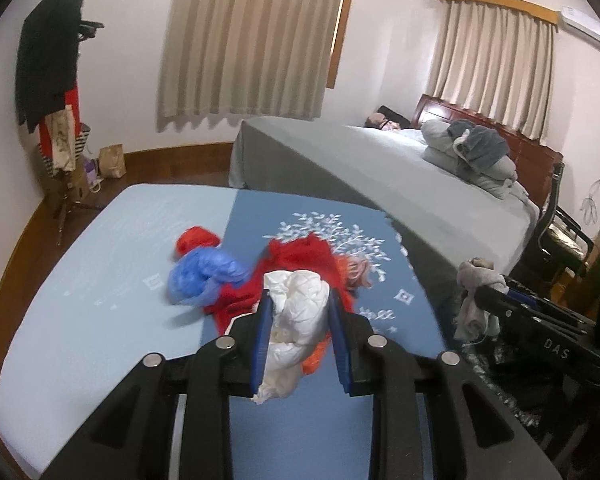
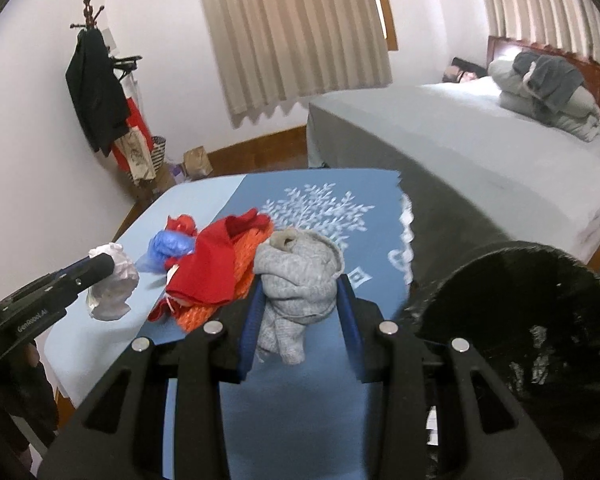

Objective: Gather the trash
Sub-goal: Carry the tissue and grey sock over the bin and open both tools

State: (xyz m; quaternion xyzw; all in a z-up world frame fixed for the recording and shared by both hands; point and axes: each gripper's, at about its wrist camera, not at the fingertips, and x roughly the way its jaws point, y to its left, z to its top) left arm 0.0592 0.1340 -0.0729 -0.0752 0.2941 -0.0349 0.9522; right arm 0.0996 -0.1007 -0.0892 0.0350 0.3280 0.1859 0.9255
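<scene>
The left gripper (image 1: 300, 300) clamps a crumpled white wad (image 1: 296, 320) (plastic, perhaps) above red cloth (image 1: 296, 260) on the blue table (image 1: 100, 264).

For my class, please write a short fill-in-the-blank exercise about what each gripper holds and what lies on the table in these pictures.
1. The left gripper is shut on a crumpled ____ wad.
2. The right gripper is shut on a grey ____.
3. Beside the red cloth on the table lies a crumpled ____ plastic bag.

Missing words: white; sock; blue

Cloth pile (image 2: 216, 268) on table (image 2: 100, 344), bed (image 2: 480, 148) behind, coat rack (image 2: 96, 92) far left.
</scene>
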